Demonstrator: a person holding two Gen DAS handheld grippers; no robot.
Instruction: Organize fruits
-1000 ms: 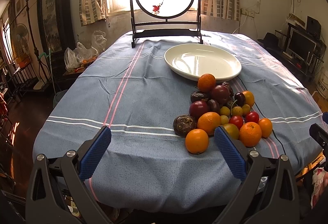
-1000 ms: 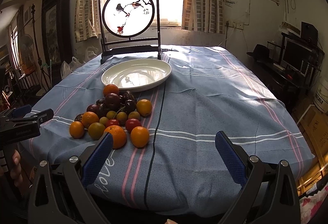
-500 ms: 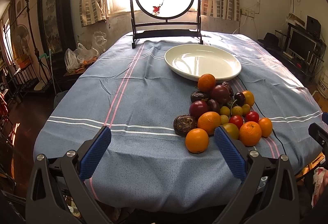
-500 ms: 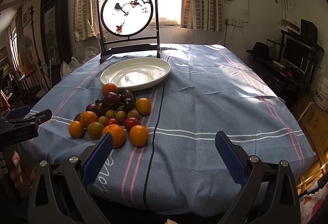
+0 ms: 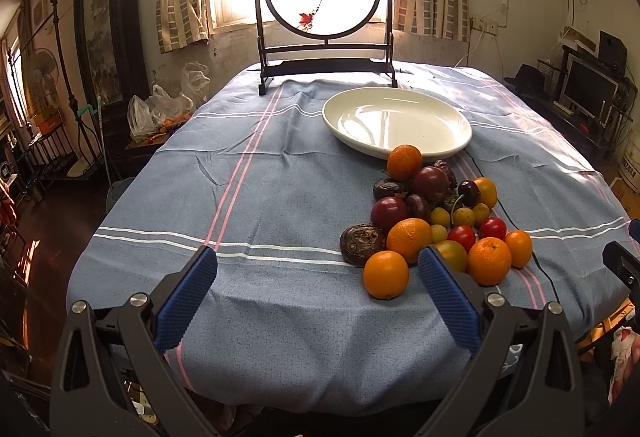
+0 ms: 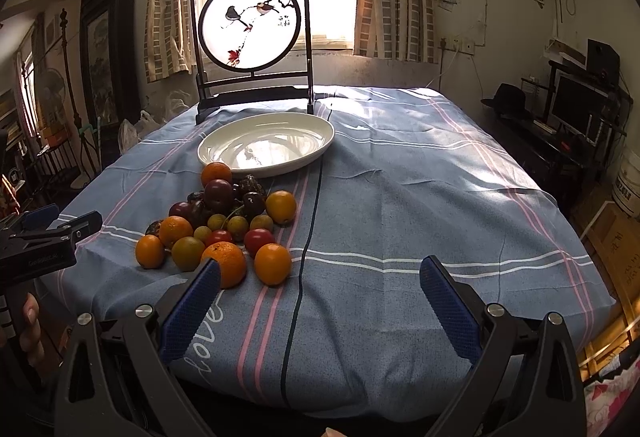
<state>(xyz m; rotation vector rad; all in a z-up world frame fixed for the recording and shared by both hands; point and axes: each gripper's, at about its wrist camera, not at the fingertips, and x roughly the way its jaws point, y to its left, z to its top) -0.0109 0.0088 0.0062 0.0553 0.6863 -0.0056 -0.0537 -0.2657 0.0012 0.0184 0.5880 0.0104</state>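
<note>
Fruits point(image 5: 432, 221) heaped just before white plate point(image 5: 452, 141); left gripper point(image 5: 318, 293) and right gripper point(image 6: 320, 295) spread wide, grasping nothing.

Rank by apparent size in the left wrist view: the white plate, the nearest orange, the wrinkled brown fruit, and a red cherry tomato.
1. white plate, clearly largest.
2. nearest orange and wrinkled brown fruit: look alike; the orange sits closer to the camera, so unranked.
3. red cherry tomato, smallest.
</note>
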